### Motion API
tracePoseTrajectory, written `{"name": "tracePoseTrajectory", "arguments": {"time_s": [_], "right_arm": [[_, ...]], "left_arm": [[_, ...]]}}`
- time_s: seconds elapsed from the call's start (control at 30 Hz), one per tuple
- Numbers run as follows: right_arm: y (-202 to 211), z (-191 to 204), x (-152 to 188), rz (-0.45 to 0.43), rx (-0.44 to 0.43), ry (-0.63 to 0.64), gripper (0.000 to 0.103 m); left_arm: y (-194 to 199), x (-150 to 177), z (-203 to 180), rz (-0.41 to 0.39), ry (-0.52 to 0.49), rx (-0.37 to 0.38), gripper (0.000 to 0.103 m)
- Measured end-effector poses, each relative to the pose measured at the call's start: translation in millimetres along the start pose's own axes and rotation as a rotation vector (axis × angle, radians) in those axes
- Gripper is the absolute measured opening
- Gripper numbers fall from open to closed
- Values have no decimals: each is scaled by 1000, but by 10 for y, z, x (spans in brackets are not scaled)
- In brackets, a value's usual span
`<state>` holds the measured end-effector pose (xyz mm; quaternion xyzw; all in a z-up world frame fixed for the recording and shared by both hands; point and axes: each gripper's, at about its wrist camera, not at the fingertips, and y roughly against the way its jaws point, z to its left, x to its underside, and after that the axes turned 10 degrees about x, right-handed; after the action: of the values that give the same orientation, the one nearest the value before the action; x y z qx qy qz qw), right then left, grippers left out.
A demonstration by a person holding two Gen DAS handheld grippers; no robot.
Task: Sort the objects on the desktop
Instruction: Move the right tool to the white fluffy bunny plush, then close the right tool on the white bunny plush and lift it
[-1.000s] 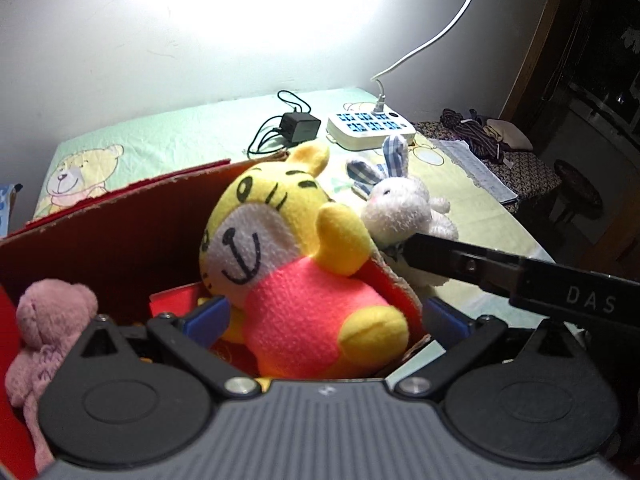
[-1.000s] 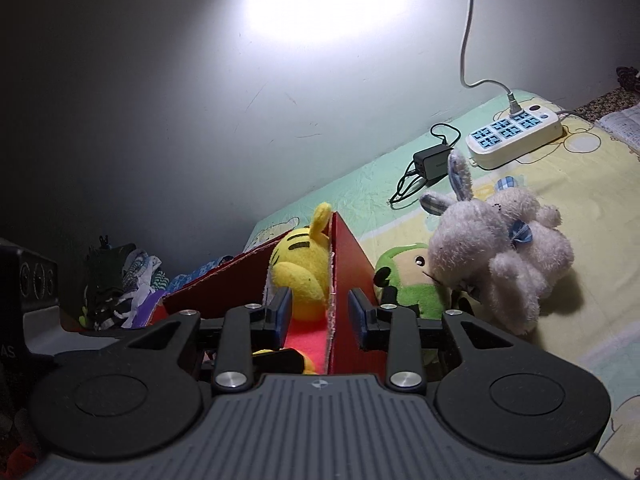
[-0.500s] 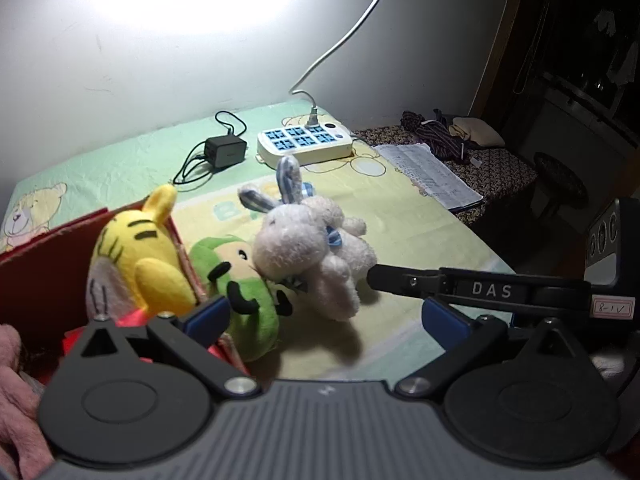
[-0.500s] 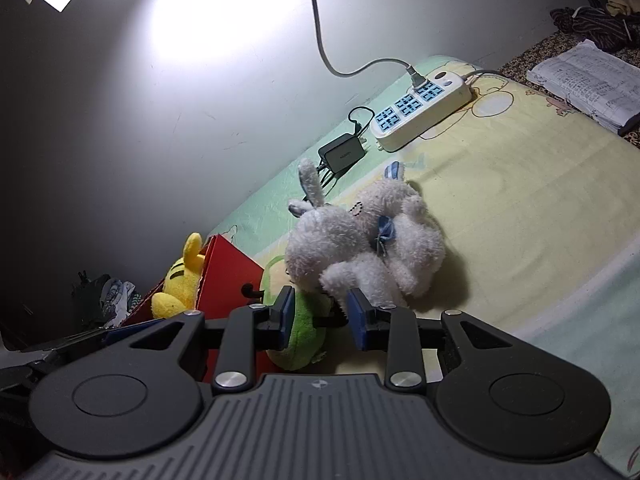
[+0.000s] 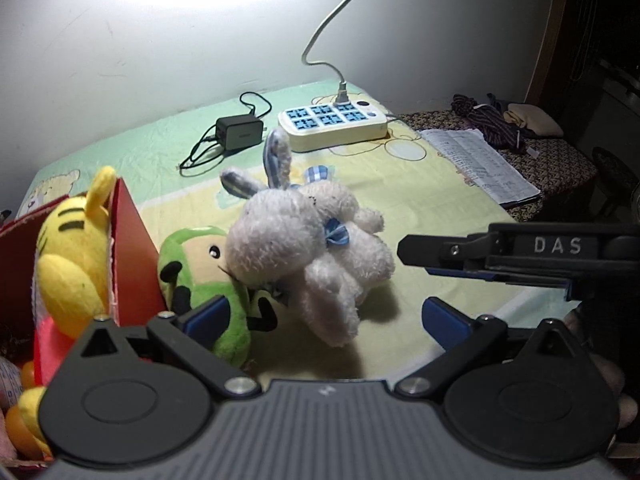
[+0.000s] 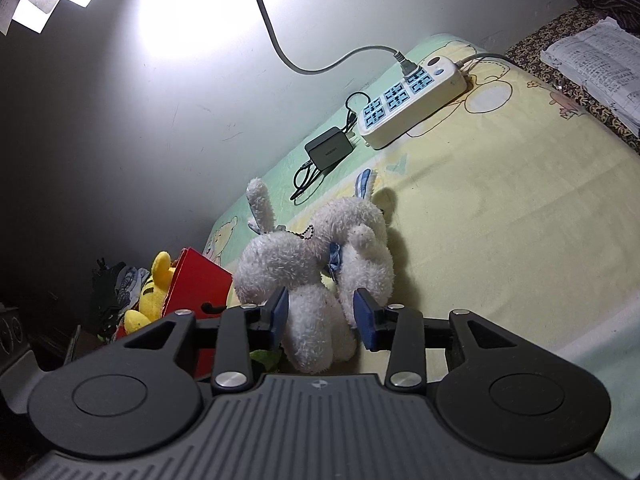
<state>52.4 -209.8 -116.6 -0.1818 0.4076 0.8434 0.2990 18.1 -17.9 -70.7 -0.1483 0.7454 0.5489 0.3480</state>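
Both grippers gape: left (image 5: 324,318) empty, right (image 6: 321,316) straddling white rabbit (image 6: 316,276)

The one clear text is "DAS", in pale capital letters on the black side of the right gripper (image 5: 412,250), seen reaching in from the right in the left wrist view. The black charger (image 6: 329,150) carries a small pale line of lettering on its top face, too small to read. The sheet of paper (image 5: 478,162) at the far edge is covered with fine printed lines, also too small to make out.
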Motion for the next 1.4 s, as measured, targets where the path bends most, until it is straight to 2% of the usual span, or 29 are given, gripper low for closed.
{"name": "tracePoseTrajectory", "arguments": {"time_s": [0.13,0.33,0.47,0.63,0.83,1.07,1.4], "right_arm": [[-133,78,-154,36,-41,74,54],[-347,178,-333,119,-119,145,60],[-508,247,-407,191,-135,194,63],[-654,319,-471,220,-155,208,64],[-833,288,-489,269,-164,193,61],[-952,178,-514,292,-163,129,48],[-870,92,-530,307,-191,90,44]], "left_arm": [[-171,-34,29,-5,12,-35,102],[-383,-82,146,5,72,-38,102],[-566,-122,170,8,68,-53,102],[-691,-171,154,13,51,-71,101],[-755,-204,208,31,56,-83,95],[-820,-229,227,44,51,-90,96],[-773,-258,168,38,53,-78,96]]}}
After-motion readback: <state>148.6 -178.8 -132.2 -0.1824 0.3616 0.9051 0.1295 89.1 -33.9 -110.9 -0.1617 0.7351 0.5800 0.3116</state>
